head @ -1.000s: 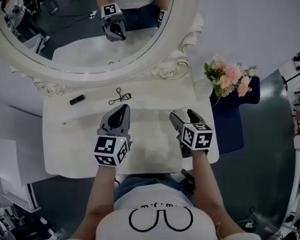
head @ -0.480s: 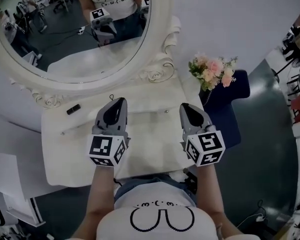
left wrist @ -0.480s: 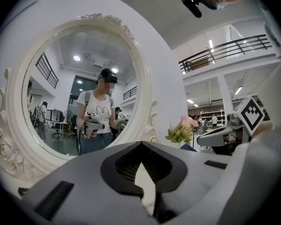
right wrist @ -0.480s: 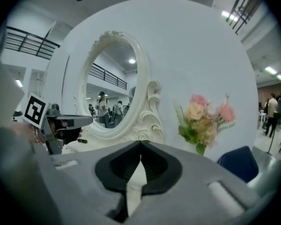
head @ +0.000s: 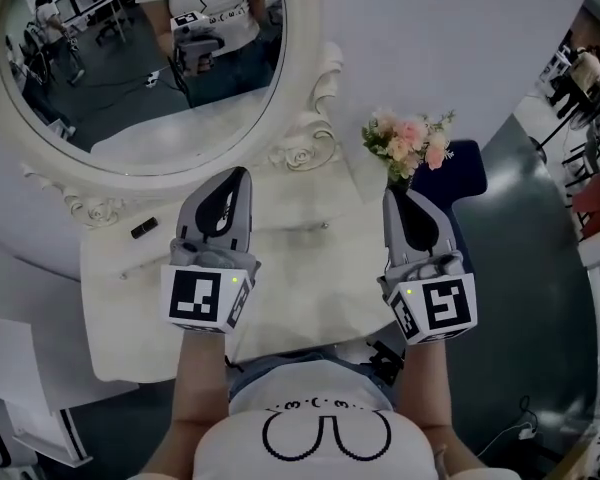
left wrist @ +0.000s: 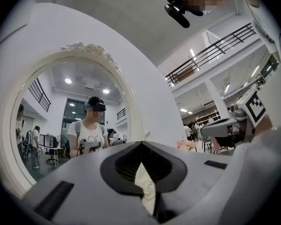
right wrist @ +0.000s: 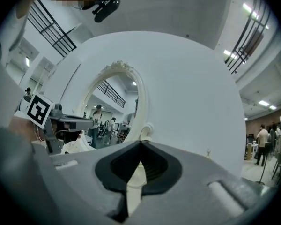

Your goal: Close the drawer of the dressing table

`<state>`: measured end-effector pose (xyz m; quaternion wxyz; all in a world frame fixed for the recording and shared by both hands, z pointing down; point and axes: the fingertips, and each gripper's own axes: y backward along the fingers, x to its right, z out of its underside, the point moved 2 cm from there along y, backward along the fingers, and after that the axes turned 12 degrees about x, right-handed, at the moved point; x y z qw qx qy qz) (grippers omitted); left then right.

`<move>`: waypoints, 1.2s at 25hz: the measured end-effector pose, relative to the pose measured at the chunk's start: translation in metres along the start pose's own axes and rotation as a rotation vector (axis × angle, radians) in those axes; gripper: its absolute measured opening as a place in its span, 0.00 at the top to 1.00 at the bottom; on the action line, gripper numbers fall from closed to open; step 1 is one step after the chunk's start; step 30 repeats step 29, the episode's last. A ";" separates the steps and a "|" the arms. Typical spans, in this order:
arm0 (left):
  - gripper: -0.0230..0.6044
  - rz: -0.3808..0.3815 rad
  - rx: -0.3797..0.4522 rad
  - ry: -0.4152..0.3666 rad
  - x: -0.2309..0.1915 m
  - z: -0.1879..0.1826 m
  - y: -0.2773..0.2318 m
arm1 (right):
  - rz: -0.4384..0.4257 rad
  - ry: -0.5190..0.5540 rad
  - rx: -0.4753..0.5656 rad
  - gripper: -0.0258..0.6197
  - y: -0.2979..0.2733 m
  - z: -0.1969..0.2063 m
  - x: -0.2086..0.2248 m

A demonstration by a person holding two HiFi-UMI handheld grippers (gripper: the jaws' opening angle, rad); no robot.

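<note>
The drawer itself cannot be made out from above. It sits under the front of the dressing table [head: 120,318], and in the head view nothing juts past the table's front edge, which runs as one pale line just ahead of the person's torso. The table top is white, and a faint seam crosses it from left to right. A small dark object [head: 143,228] lies near its back left corner.

Behind the top stands a big oval mirror [head: 130,68] in a carved cream frame [head: 305,118] with rose-shaped scrolls at its foot. The glass reflects the person and the room. At the table's back right corner is a bunch of pink and cream flowers [head: 405,143], with a dark blue seat [head: 468,183] beside it on the floor.

Both grippers hang over the table top, well apart, pointing toward the mirror. The left gripper [head: 240,173] is over the left half and the right gripper [head: 394,194] is near the right edge. In each gripper's own view the jaw tips meet, and only the cream frame behind shows through the slit lower down. Both are closed and hold nothing.
</note>
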<state>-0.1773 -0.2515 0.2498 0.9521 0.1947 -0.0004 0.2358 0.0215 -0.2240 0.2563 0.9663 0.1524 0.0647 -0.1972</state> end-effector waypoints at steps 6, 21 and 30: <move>0.97 -0.001 0.024 -0.008 0.002 -0.013 -0.003 | 0.012 0.027 0.038 0.96 0.002 -0.019 0.004; 0.97 0.010 0.034 -0.024 0.004 -0.020 -0.005 | -0.013 0.038 0.037 0.96 0.001 -0.025 0.004; 0.97 0.020 0.040 -0.032 0.003 -0.024 -0.006 | -0.006 0.044 0.041 0.96 -0.001 -0.029 0.006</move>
